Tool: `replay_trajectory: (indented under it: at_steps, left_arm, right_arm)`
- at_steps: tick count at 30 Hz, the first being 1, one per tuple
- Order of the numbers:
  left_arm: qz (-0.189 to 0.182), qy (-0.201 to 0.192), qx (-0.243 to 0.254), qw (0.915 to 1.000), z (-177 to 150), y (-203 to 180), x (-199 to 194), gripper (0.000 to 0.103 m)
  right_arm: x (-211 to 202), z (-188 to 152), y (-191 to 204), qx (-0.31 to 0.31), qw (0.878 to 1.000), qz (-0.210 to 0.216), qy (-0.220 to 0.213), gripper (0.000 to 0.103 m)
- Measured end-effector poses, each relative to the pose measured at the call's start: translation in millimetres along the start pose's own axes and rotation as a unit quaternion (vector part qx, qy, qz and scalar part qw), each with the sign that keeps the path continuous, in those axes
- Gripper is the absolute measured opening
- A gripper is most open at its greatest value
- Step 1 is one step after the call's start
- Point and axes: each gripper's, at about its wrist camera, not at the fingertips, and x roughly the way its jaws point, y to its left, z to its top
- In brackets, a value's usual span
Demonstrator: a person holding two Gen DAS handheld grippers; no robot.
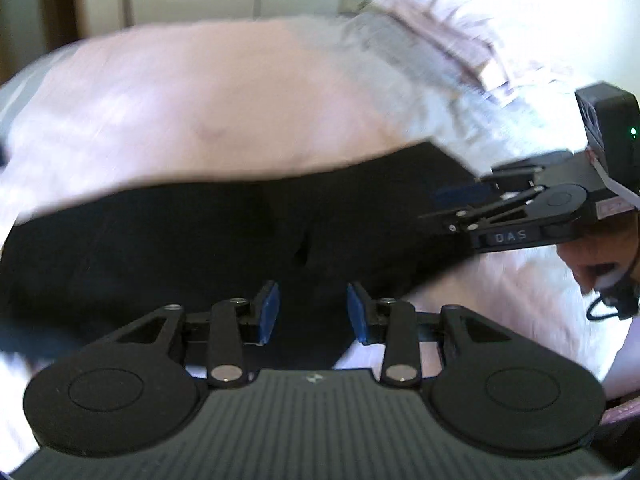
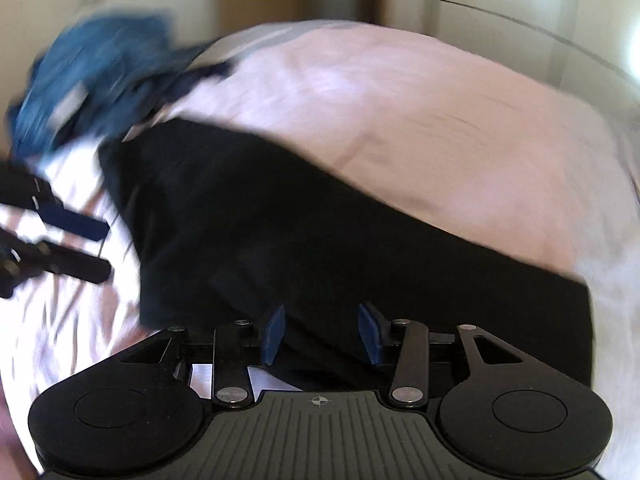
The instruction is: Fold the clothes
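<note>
A black garment (image 1: 200, 240) lies spread flat across a pink bedsheet (image 1: 200, 100). My left gripper (image 1: 313, 312) is open just above its near edge, blue pads apart, with only black cloth showing in the gap. The right gripper (image 1: 432, 206) reaches in from the right at the garment's far right corner. In the right wrist view the black garment (image 2: 300, 220) runs diagonally, and my right gripper (image 2: 322, 334) is open with a fold of the cloth passing between its pads. The left gripper (image 2: 96, 246) shows at the left, open, over the sheet beside the garment's edge. Both views are blurred.
A heap of blue clothes (image 2: 92, 80) sits at the bed's far left corner. A pale grey-lilac garment (image 1: 420, 80) lies bunched at the far right of the bed. A hand (image 1: 588, 256) holds the right gripper. Cupboard doors (image 2: 500, 0) stand behind the bed.
</note>
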Motion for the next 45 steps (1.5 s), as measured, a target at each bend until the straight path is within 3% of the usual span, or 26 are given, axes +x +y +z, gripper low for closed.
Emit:
replay_trajectory:
  at_steps: [4,7,12,13,14,16,19,24,25,26,28,29,34,37,39,42,45]
  left_arm:
    - [-0.010,0.022,0.024,0.9994,9,-12,30,0.035]
    - [-0.017,0.039,0.041,0.9982,16,-21,53,0.035]
    - [-0.025,0.063,0.066,0.9955,27,-35,84,0.035]
    - [-0.018,0.060,0.062,0.9961,28,-34,79,0.035]
    - [-0.013,0.055,0.059,0.9967,31,-35,76,0.035]
    - [-0.008,0.038,0.055,0.9978,39,-37,75,0.035]
    - [-0.001,0.017,0.050,0.9986,51,-41,78,0.036]
    - [-0.002,0.039,0.055,0.9977,58,-47,109,0.037]
    - [-0.001,0.043,0.054,0.9976,59,-49,112,0.037]
    - [0.000,0.046,0.054,0.9975,60,-52,116,0.037]
    - [0.003,0.054,0.053,0.9971,61,-57,124,0.037]
    - [0.004,0.057,0.053,0.9970,62,-59,127,0.037]
    - [-0.023,0.061,0.066,0.9957,77,-102,134,0.035]
    - [-0.049,0.051,0.064,0.9955,89,-133,139,0.034]
    - [-0.066,0.041,0.061,0.9950,97,-151,141,0.034]
    - [-0.085,0.024,0.054,0.9946,104,-164,140,0.035]
    - [-0.081,0.016,0.061,0.9947,104,-164,137,0.036]
  right_arm:
    - [8,-5,-54,0.102,0.995,-0.020,0.000,0.045]
    - [27,-22,-87,0.148,0.988,-0.009,0.048,0.045]
    - [-11,-30,-140,0.202,0.978,-0.007,0.045,0.045]
    - [-20,-31,-154,0.220,0.975,-0.011,0.037,0.048]
    - [-23,-33,-170,0.238,0.971,-0.009,0.029,0.065]
    - [-24,-36,-201,0.274,0.962,-0.004,0.011,0.082]
    - [-1,-34,-237,0.310,0.949,0.059,0.009,0.082]
    - [59,-33,-263,0.365,0.913,0.176,0.056,0.082]
    - [71,-33,-267,0.375,0.903,0.198,0.067,0.079]
    - [76,-31,-271,0.381,0.899,0.202,0.075,0.054]
    - [82,-27,-278,0.394,0.892,0.201,0.092,0.017]
    - [79,-25,-281,0.393,0.893,0.202,0.088,0.008]
    - [44,-12,-303,0.403,0.891,0.201,0.057,0.003]
    - [19,-7,-321,0.393,0.899,0.189,0.047,0.002]
    - [-4,-13,-338,0.398,0.903,0.160,0.036,0.000]
    - [-48,-31,-386,0.445,0.892,0.079,0.001,0.000]
    - [-70,-37,-405,0.438,0.896,0.069,-0.001,0.000]
